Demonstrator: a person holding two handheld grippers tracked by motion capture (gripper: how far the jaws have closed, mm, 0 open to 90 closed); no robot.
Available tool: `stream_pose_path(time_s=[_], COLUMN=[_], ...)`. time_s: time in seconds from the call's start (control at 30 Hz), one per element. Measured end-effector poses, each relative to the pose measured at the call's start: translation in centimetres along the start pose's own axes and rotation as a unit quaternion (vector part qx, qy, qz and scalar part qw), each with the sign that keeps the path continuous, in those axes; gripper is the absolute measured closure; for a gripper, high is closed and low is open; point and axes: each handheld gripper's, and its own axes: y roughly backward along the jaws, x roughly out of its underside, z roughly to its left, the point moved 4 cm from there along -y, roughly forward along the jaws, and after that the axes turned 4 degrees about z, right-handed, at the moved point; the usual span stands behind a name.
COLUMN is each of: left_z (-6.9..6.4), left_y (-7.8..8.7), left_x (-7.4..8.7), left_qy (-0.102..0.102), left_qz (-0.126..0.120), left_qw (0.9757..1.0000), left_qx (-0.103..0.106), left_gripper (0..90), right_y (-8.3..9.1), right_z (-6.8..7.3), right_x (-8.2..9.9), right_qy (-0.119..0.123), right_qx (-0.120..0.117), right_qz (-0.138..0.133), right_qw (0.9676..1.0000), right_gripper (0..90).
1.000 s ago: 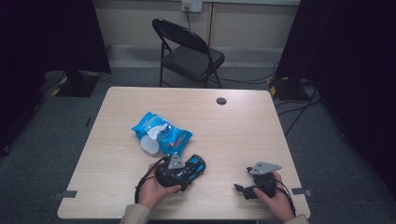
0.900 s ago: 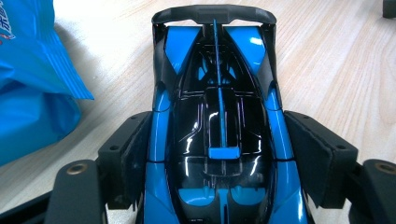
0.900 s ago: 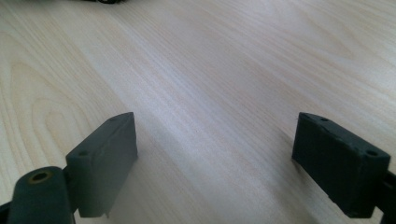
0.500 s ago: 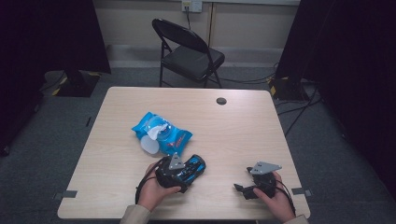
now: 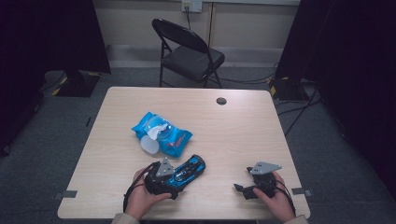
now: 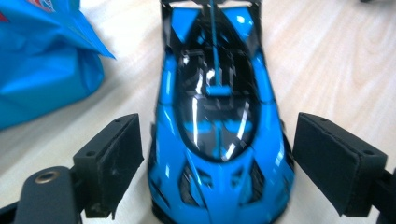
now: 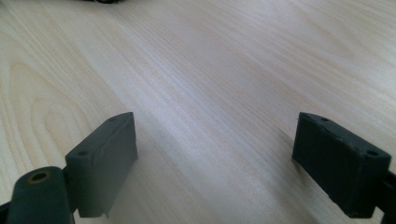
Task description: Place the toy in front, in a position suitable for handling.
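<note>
A blue and black toy car (image 6: 219,116) lies on the wooden table (image 5: 243,135) near its front edge, its length pointing away from my left gripper (image 6: 217,140). The left jaws have just been opening and now stand open on either side of the car, with a narrow gap at each pad. In the high view the car (image 5: 189,169) sits just right of the left gripper (image 5: 180,173). My right gripper (image 5: 240,189) rests at the front right, open over bare wood (image 7: 215,140).
A blue wipes pack (image 5: 161,133) with a white flap lies just beyond the car, also seen as the blue pack (image 6: 42,60) at upper left. A dark cable hole (image 5: 221,101) marks the far side. A black folding chair (image 5: 189,51) stands behind the table.
The left gripper's jaws have spread apart and the hand has drawn back to the left, leaving the car in place on the table. The right hand has not moved.
</note>
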Motion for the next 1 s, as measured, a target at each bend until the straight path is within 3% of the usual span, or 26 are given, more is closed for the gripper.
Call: stream_pose_path(time_s=[0.2,0.47,0.5,0.57,0.63,1.0], left_z=[0.2,0.3,0.3,0.2,0.1,0.1], left_y=[0.0,-0.1,-0.2,-0.2,-0.1,-0.2], left_x=[0.8,1.6,1.7,1.6,1.6,1.6], left_qy=[0.010,0.010,0.020,0.016,0.009,0.006], left_qz=[-0.014,-0.007,-0.002,-0.002,-0.005,-0.005], left_qw=[0.9998,0.9999,0.9998,0.9998,0.9999,1.0000], left_qx=[-0.008,-0.011,-0.010,-0.011,-0.004,-0.001], left_gripper=[16.4,17.5,19.3,19.3,24.8,24.9], right_y=[0.0,0.0,0.0,0.0,0.0,0.0], right_z=[0.0,0.0,0.0,0.0,0.0,0.2], right_x=[0.0,0.0,0.0,0.0,0.0,0.0], right_qy=[0.000,-0.003,-0.002,-0.002,-0.002,-0.014], right_qx=[0.000,0.000,0.001,0.001,0.001,0.008], right_qz=[0.000,0.000,0.000,0.001,0.001,-0.001], right_qw=[1.0000,1.0000,1.0000,1.0000,1.0000,0.9999], right_gripper=[13.1,13.1,13.1,13.1,13.1,14.7])
